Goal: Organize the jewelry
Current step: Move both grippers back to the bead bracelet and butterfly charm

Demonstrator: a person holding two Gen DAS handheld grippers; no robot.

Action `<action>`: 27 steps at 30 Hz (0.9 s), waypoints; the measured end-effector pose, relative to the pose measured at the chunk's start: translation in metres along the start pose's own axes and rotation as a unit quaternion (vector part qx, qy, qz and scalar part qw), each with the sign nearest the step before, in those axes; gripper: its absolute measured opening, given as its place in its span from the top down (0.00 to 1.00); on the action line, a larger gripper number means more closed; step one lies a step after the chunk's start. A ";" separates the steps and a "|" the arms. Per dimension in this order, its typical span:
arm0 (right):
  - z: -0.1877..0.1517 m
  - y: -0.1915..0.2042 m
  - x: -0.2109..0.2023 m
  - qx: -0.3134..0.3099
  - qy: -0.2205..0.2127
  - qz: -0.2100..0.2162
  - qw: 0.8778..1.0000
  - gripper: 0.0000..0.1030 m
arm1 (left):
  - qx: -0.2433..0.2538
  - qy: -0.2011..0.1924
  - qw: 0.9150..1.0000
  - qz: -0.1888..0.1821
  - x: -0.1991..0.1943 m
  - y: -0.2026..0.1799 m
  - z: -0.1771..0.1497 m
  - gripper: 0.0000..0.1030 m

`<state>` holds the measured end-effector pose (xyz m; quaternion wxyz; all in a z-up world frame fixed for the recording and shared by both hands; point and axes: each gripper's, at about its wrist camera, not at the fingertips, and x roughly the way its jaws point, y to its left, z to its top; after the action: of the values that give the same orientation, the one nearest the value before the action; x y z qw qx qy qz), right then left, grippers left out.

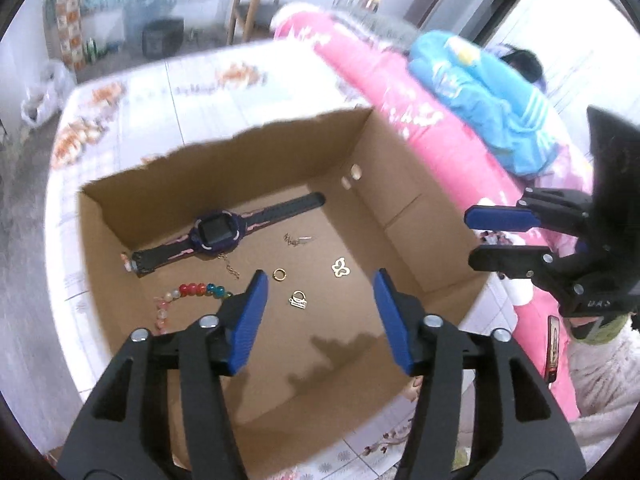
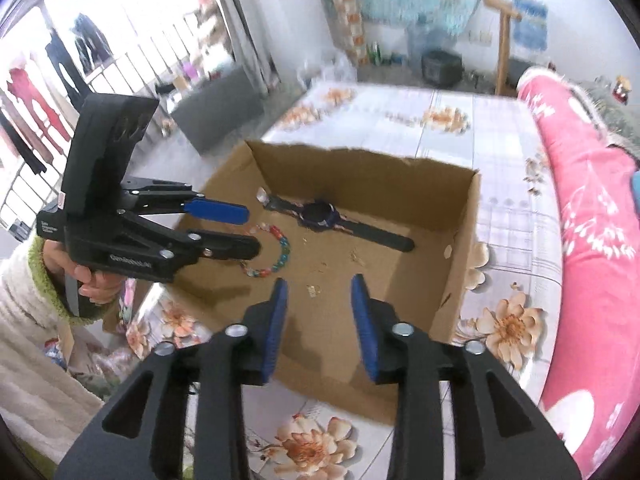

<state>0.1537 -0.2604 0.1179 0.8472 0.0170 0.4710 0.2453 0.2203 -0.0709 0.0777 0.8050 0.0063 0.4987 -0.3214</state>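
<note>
Watch (image 1: pixel 218 232) lies flat on the floor of the box (image 1: pixel 400 184), strap running diagonally from near-left to the far wall. Bracelet (image 1: pixel 192 292), ring (image 1: pixel 279 274) and charms sit beside it. Left gripper (image 1: pixel 318 280) and right gripper (image 2: pixel 318 284) hover above, jaws parted, empty.

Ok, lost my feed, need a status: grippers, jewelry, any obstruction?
Left gripper open, empty. Right gripper open, empty. Watch, bead bracelet, small charms lie in cardboard box. Nothing obstructing.

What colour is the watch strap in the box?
The watch strap is black with pink markings; clearest in the left wrist view.
</note>
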 end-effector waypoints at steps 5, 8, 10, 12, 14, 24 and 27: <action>-0.055 0.018 -0.029 0.002 -0.065 -0.015 0.998 0.44 | 0.007 -0.065 0.998 0.017 -0.049 -0.006 -0.043 0.29; -0.096 0.034 -0.031 -0.007 -0.083 -0.062 0.995 0.36 | -0.006 -0.092 0.995 0.027 -0.071 -0.003 -0.075 0.23; -0.118 0.039 -0.024 0.006 -0.076 -0.068 0.995 0.35 | -0.006 -0.100 0.994 0.044 -0.080 -0.002 -0.099 0.21; -0.135 0.040 -0.013 0.032 -0.061 -0.056 0.996 0.32 | -0.010 -0.101 0.993 0.055 -0.082 -0.003 -0.119 0.18; -0.152 0.042 0.007 0.053 -0.037 -0.066 0.996 0.32 | -0.017 -0.095 0.994 0.054 -0.076 -0.003 -0.136 0.17; -0.176 0.042 0.064 0.085 0.016 -0.230 0.969 0.24 | 0.043 -0.015 0.994 0.099 0.016 -0.032 -0.186 0.17; -0.176 0.036 0.073 0.094 0.022 -0.246 0.964 0.22 | 0.061 -0.007 0.992 0.113 0.032 -0.041 -0.185 0.17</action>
<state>0.0290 -0.2325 -0.0279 0.8653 -0.0255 0.5004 -0.0157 0.0607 -0.0590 -0.0282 0.8377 0.1093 0.4687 -0.2582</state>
